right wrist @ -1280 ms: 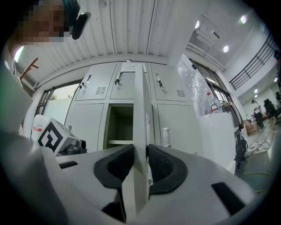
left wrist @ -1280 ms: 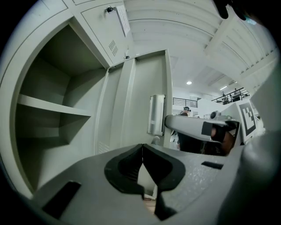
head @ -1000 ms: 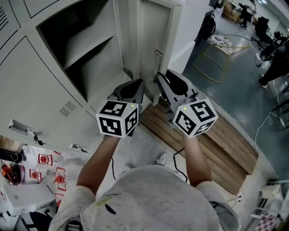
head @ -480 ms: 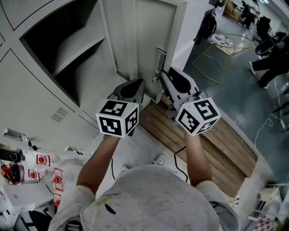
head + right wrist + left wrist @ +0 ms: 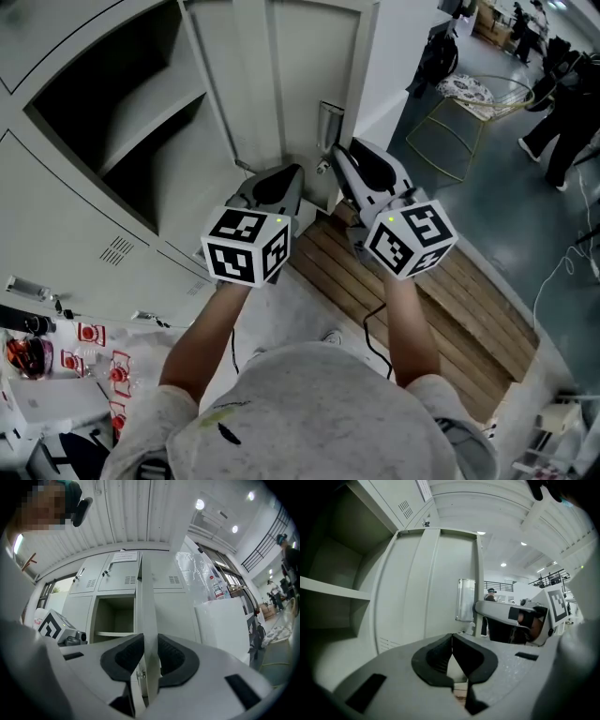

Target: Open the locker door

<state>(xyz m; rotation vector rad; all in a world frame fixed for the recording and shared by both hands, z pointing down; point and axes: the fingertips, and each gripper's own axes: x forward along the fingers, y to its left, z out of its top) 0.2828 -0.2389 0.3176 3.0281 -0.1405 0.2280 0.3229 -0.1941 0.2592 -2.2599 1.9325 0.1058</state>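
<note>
At the head view's 8 o'clock, small red-and-white items (image 5: pixel 94 333) lie on a white surface (image 5: pixel 47 403) below the grey lockers (image 5: pixel 66 225). Toward 10 o'clock one compartment (image 5: pixel 112 131) stands open, a shelf across it. The left tool (image 5: pixel 286 178) hovers in front of it at centre, clenched on nothing. At 12 o'clock the locker door (image 5: pixel 314 75) is swung out, and the right tool (image 5: pixel 336 155) is grasping its free edge just below the metal handle plate (image 5: pixel 328 122). Wooden slats (image 5: pixel 450 300) run toward 4 o'clock on a dark green floor (image 5: pixel 516 225); a yellow wire frame (image 5: pixel 459 122) and a person (image 5: pixel 567 112) stand at 2 o'clock. Against a second ago, the door shows more of its face, and the compartment sits further toward 9 o'clock.
</note>
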